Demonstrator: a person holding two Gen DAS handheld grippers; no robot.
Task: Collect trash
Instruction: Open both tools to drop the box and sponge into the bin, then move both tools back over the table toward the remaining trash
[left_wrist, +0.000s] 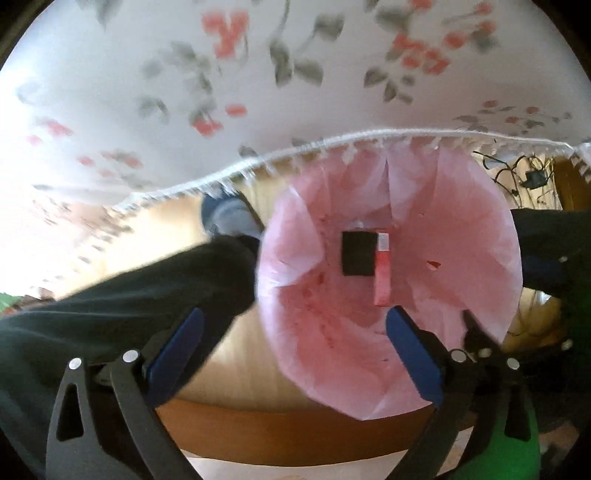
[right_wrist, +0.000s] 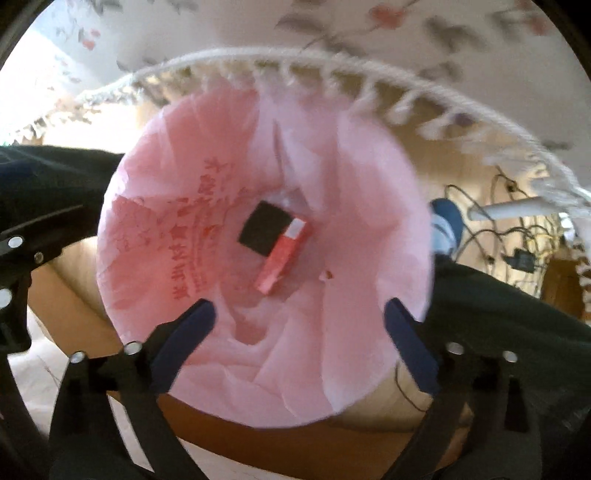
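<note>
Both my claws, left (left_wrist: 293, 347) and right (right_wrist: 299, 339), spread wide, empty, above the pink-lined bin (right_wrist: 369, 206). Black pad (right_wrist: 264, 229) and red box (right_wrist: 282, 256) lie at bottom. Drop looks done; next, fetch more trash.

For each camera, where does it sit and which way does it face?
Left wrist: on the left tongs, facing down into the pink-lined bin; open blue fingers, dark trouser leg and shoe show.
Right wrist: on the right tongs, above the same bin; open fingers show.
Shared: bin, black-and-red box, fringed floral cloth.
</note>
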